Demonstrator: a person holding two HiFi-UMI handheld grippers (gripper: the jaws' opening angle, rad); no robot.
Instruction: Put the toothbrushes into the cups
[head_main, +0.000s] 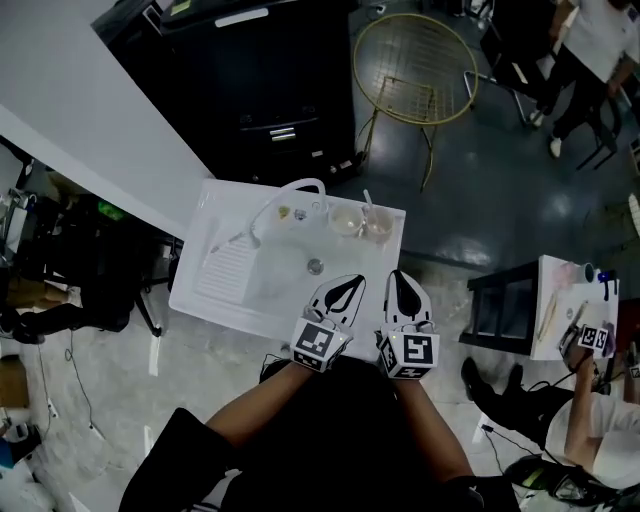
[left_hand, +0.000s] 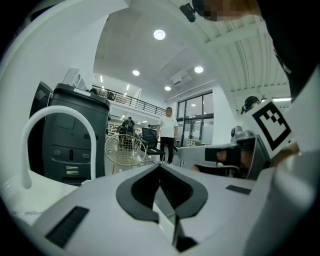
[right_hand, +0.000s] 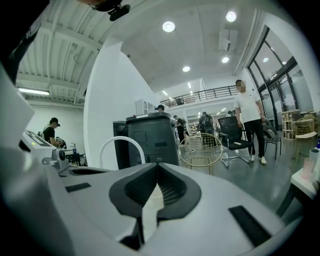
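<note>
A white sink unit (head_main: 225, 265) with an arched white faucet (head_main: 300, 187) stands in front of me in the head view. Two pale cups (head_main: 347, 220) (head_main: 377, 228) sit side by side on its back right corner. A toothbrush (head_main: 367, 203) sticks up out of them; which cup holds it I cannot tell. My left gripper (head_main: 356, 281) and right gripper (head_main: 397, 276) hover side by side over the sink's near edge, short of the cups. Both are shut with nothing between the jaws, as the left gripper view (left_hand: 160, 169) and the right gripper view (right_hand: 158, 164) show. The cups are hidden in both gripper views.
A black cabinet (head_main: 270, 90) stands behind the sink, with a gold wire chair (head_main: 415, 70) to its right. At the right edge is a white table (head_main: 557, 310), where another person's hand holds a marker cube (head_main: 596, 338). People stand at the far right.
</note>
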